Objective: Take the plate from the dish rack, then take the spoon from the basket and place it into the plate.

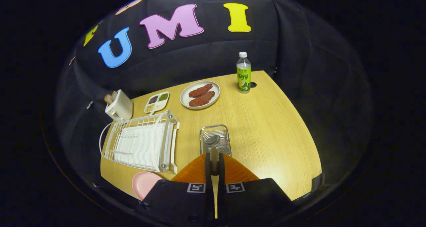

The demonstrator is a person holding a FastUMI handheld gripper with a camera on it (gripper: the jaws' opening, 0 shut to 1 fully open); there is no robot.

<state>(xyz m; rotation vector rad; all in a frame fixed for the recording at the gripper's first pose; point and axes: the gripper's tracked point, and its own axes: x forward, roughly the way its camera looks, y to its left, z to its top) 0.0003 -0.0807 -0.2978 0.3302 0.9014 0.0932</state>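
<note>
The claw (214, 160) was pressed together on the handle of the spoon (213, 142), hiding most of that handle; just the bowl showed ahead of its fingers, over the metal basket (215, 138). The claw's body covered the right part of the pink plate (143, 183) and the near edge of the table (266, 127). The small tray (157, 102) held fillings too small to tell. The far side of the toaster (119, 106) was hidden.
</note>
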